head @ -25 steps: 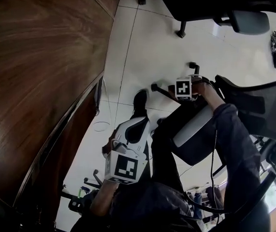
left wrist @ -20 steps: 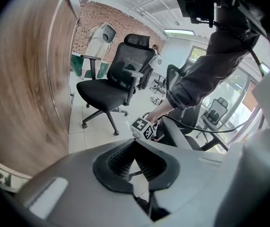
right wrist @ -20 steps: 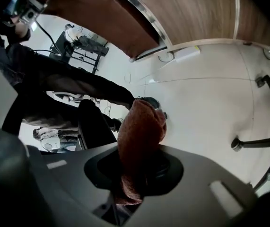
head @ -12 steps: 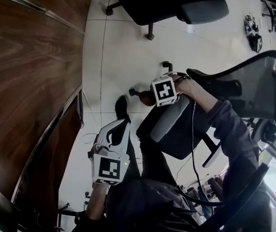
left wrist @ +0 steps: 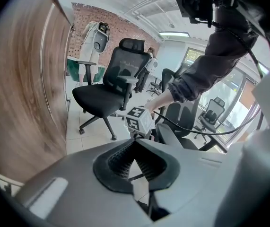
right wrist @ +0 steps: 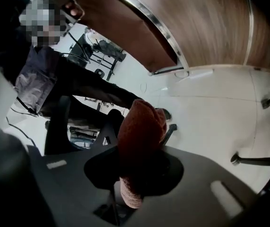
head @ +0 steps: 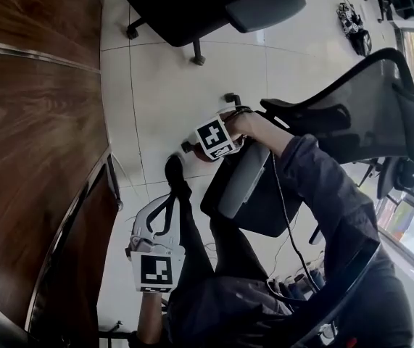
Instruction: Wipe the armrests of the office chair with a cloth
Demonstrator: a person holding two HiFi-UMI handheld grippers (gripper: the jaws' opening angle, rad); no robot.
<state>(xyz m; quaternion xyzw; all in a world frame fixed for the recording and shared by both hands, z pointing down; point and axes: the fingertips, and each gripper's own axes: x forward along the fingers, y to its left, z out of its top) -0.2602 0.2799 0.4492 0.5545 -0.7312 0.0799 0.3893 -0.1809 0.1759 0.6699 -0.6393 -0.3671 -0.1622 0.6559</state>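
The office chair's grey armrest (head: 240,181) runs down the middle of the head view, with the black mesh back (head: 370,104) to its right. My right gripper (head: 201,151) is at the armrest's far end, shut on a red-brown cloth (head: 196,154) (right wrist: 142,126) that bulges out past its jaws. Whether the cloth touches the armrest is hidden behind the marker cube. My left gripper (head: 169,200) (left wrist: 135,144) hangs low beside my leg, well away from the chair, its ribbed pads together with nothing between them.
A wooden table (head: 32,122) fills the left side. A second black chair (head: 192,6) with a grey armrest (head: 265,7) stands on the tiled floor ahead. A cable (head: 283,209) hangs from my right sleeve. My shoe (head: 174,170) rests on the floor below the armrest's end.
The view has swung, so the chair and both grippers sit further left in the picture. The right gripper stays at the armrest's far end with the cloth. The left gripper stays low and shut.
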